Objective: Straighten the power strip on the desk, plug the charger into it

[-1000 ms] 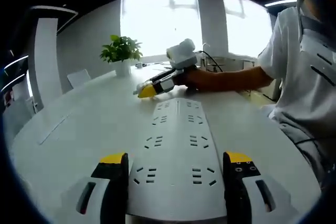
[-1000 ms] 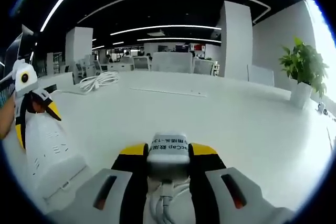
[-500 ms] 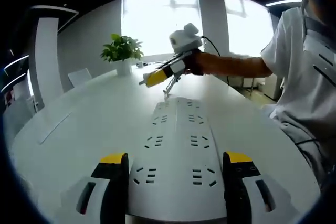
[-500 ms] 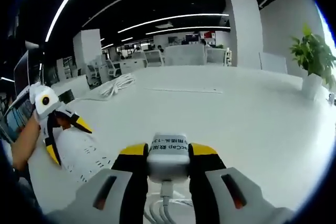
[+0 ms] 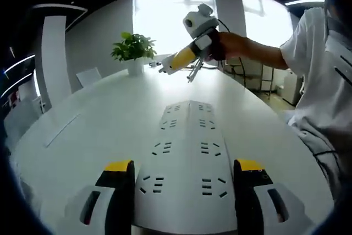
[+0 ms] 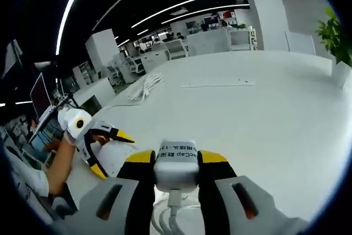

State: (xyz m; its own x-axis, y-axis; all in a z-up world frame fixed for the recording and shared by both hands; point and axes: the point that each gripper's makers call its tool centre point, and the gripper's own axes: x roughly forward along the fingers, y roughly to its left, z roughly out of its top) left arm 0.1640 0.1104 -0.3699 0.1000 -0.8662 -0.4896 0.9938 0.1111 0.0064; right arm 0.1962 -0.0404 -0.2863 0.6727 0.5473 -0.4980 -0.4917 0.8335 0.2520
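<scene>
1. Two grippers, both mine: my left gripper (image 5: 183, 171) has its fingers spread wide on either side of the near end of the power strip (image 5: 187, 152), though I cannot tell if they touch it.
2. That strip lies flat on the white desk (image 5: 99, 125), running from 6 toward 12 o'clock in the left gripper view.
3. My right gripper (image 6: 176, 160) has its fingers closed on the white charger (image 6: 176, 160), with its cable (image 6: 170, 218) trailing back toward 6 o'clock.
4. In the left gripper view, my right gripper (image 5: 175, 61) is raised above the desk at 12 o'clock, beyond the strip's far end.
5. At 11 o'clock stands a potted plant (image 5: 133, 52).
6. In the right gripper view, a coiled white cord (image 6: 146, 85) lies at 10 o'clock.
</scene>
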